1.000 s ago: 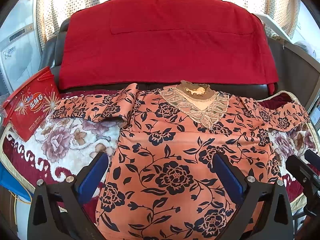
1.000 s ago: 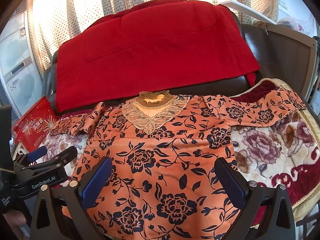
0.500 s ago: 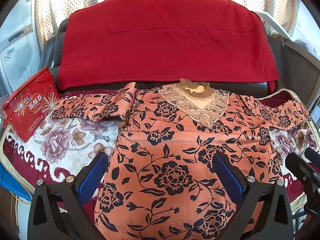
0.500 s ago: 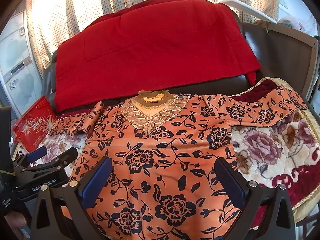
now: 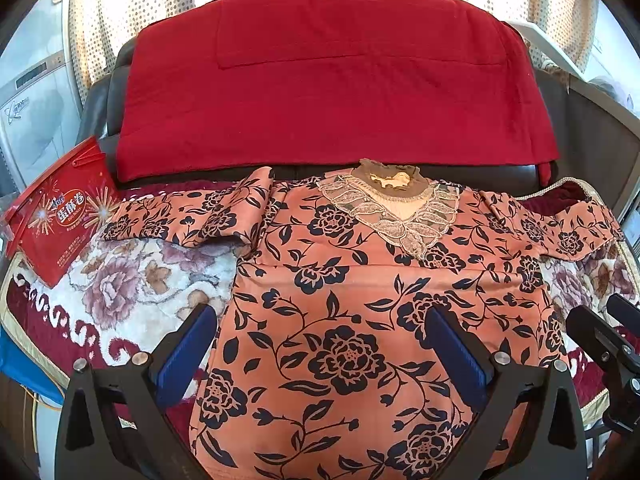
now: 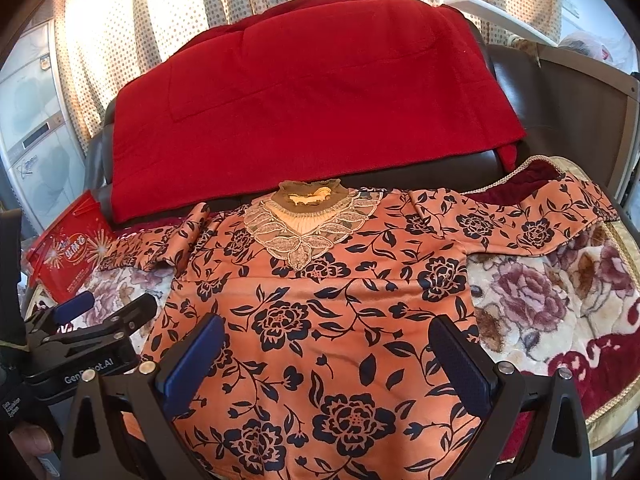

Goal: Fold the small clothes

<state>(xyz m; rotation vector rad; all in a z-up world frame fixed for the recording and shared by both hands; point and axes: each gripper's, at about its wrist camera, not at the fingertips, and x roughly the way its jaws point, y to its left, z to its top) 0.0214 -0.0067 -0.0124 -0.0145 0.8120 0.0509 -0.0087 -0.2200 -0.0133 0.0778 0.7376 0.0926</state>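
On the flowered blanket (image 5: 120, 292) covering the sofa seat, an orange blouse (image 5: 352, 320) with dark blue flowers is lying spread out flat, front up, its hem nearest the cameras and its lace collar (image 5: 394, 208) pointing toward the backrest. Over the hem, the left gripper (image 5: 320, 348) is hovering with its jaws spread wide and grasping nothing, its left blue pad sitting over the blanket just beside the blouse's edge. The right gripper (image 6: 328, 356) is hanging over the same lower part of the blouse, jaws likewise released and empty. One sleeve is lying bunched and folded toward the left side (image 5: 192, 220), while the other is stretching out straight to the right (image 6: 532, 228). A red snack box (image 5: 60, 216) is leaning at the blanket's left edge. Farther back, a red quilt (image 5: 332, 92) is draping over the dark sofa backrest, and dotted curtains (image 6: 160, 32) are glowing with daylight behind it.
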